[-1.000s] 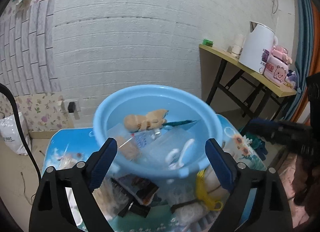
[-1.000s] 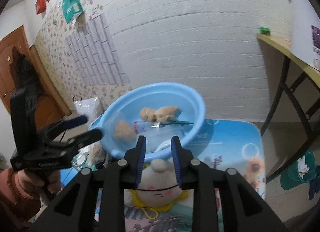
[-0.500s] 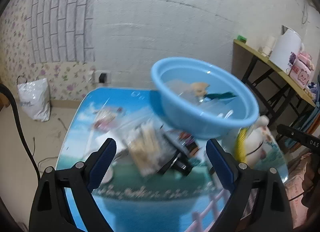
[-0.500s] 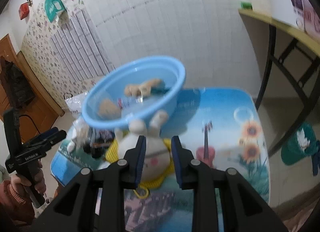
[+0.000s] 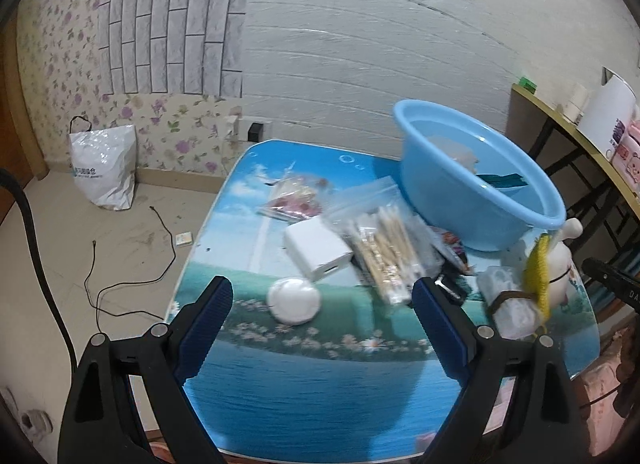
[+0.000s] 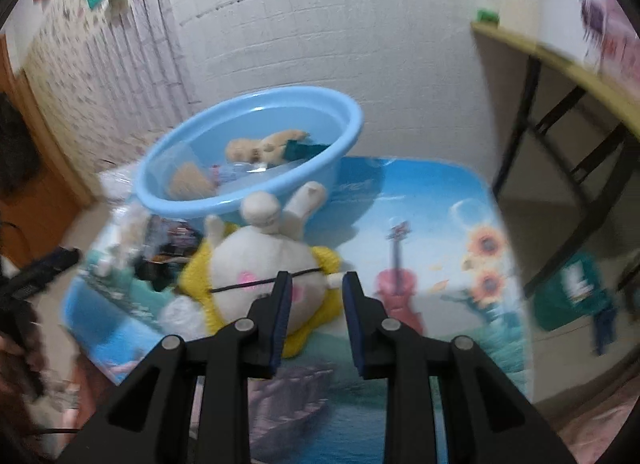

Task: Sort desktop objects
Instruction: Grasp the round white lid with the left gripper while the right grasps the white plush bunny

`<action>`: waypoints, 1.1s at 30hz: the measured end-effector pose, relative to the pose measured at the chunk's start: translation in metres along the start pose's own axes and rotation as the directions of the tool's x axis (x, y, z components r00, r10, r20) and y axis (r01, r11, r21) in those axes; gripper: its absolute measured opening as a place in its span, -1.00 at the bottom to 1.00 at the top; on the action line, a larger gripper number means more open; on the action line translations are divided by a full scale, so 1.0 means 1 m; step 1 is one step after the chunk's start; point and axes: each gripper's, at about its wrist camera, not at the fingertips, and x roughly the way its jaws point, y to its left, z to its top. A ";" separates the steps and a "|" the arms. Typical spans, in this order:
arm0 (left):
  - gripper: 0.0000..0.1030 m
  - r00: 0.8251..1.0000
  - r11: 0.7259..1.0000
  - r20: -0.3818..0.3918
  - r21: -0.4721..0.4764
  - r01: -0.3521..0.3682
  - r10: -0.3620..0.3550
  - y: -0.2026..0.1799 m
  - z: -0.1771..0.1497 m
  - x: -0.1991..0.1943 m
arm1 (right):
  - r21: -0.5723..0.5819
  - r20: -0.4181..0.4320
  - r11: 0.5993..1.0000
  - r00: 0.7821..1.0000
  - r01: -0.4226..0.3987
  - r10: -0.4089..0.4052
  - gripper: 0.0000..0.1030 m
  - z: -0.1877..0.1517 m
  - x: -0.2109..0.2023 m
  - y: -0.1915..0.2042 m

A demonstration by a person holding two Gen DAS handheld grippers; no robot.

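Observation:
A blue basin (image 5: pixel 472 180) stands at the back of the blue picture table (image 5: pixel 320 376), holding a tan plush toy (image 6: pixel 260 148) and other small items. In front of it lie a clear bag of wooden sticks (image 5: pixel 384 240), a white box (image 5: pixel 318 250), a white round puff (image 5: pixel 294 300) and a pink packet (image 5: pixel 294 202). A white and yellow plush doll (image 6: pixel 264 260) lies by the basin. My left gripper (image 5: pixel 322 304) is wide open above the table's near part. My right gripper (image 6: pixel 314 292) is open with a narrow gap, just in front of the doll.
A wooden side table (image 5: pixel 568 132) with a white kettle (image 5: pixel 612 112) stands at the right. A white plastic bag (image 5: pixel 104 168) and a black cable (image 5: pixel 132 264) lie on the floor at the left. The brick wall is behind the table.
My left gripper has pulled back and left from the basin, so the bag of sticks, box and puff now show. My right gripper has drawn back and lowered toward the doll.

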 end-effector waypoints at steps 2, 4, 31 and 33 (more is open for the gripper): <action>0.77 1.000 1.000 -0.004 0.014 -0.012 0.012 0.003 0.000 0.004 | 0.002 0.016 1.000 1.000 0.021 -0.021 -0.49 0.001 -0.001 0.003; 0.77 1.000 0.999 -0.011 0.027 -0.024 0.025 0.004 -0.002 0.008 | 0.031 0.002 0.999 1.000 -0.031 0.031 -0.49 0.001 0.001 0.003; 0.22 0.995 0.992 -0.092 0.126 -0.017 0.029 0.000 -0.010 0.060 | -0.086 -0.084 0.993 0.994 -0.080 0.073 0.87 0.004 0.045 0.035; -0.28 0.996 0.992 -0.085 0.125 -0.017 0.028 0.001 -0.009 0.058 | -0.068 -0.104 0.993 0.990 -0.100 0.093 0.87 0.005 0.053 0.032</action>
